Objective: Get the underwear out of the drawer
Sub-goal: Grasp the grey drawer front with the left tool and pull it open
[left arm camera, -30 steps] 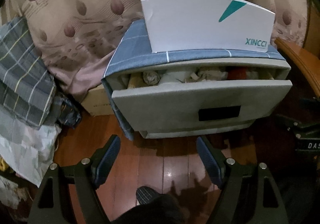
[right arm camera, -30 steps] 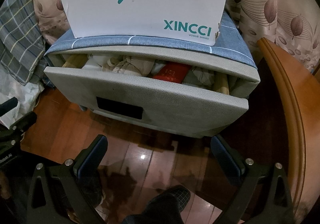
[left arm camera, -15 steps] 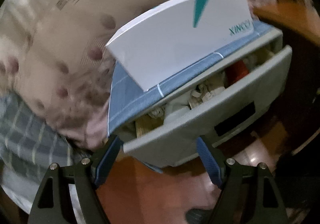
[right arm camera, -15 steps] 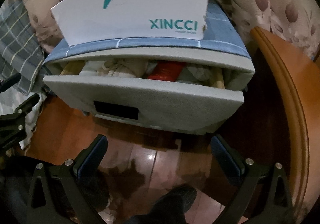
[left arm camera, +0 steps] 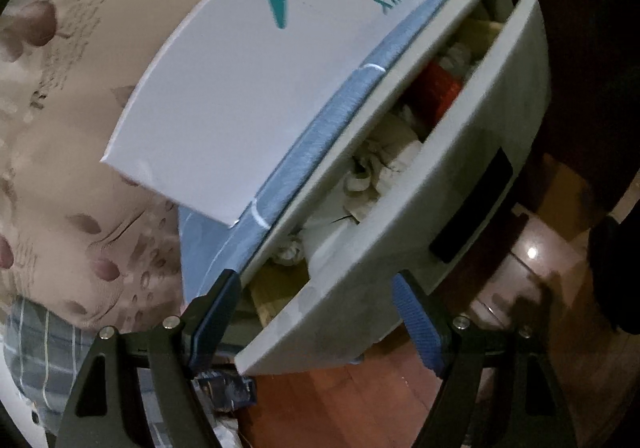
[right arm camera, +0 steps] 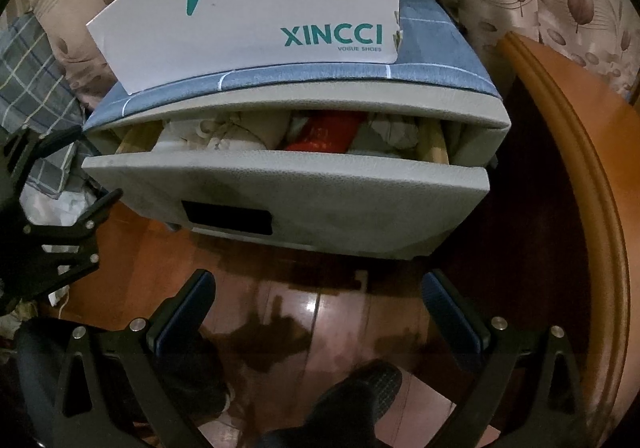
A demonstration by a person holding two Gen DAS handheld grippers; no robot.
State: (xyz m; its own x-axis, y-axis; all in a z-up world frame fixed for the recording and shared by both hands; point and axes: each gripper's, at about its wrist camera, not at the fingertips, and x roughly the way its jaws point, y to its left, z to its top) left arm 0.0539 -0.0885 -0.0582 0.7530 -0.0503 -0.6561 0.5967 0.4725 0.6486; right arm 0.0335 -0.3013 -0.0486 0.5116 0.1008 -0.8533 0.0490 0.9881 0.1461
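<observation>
One drawer (right arm camera: 280, 188) is seen pulled partly out of a grey cabinet (right arm camera: 460, 116) topped with blue cloth (right arm camera: 436, 44). Crumpled pale underwear (right arm camera: 224, 130) is packed in the drawer's left and middle parts, with a red item (right arm camera: 324, 136) toward the right and a grey-green bundle (right arm camera: 388, 130) beyond it. A white shoe box (right arm camera: 256, 16) marked XINCCI is set on the cloth.

In the left wrist view the scene is tilted, and the drawer (left arm camera: 400, 248) is shown from close above its left corner; the underwear (left arm camera: 376, 168), red item (left arm camera: 436, 88) and a yellowish inner wall (left arm camera: 272, 288) are visible. Patterned fabric (left arm camera: 72, 128) fills the background. In the right wrist view only, a wooden floor (right arm camera: 320, 296), a curved wooden edge (right arm camera: 580, 152), dark shoes (right arm camera: 360, 384) and the left gripper (right arm camera: 60, 232) beside the cabinet are shown.

The left gripper (left arm camera: 316, 312) is spread wide, its fingers straddling the drawer's left front corner; contact cannot be confirmed. The right gripper (right arm camera: 316, 308) is spread wide over the floor, well short of the drawer. Nothing is held by either.
</observation>
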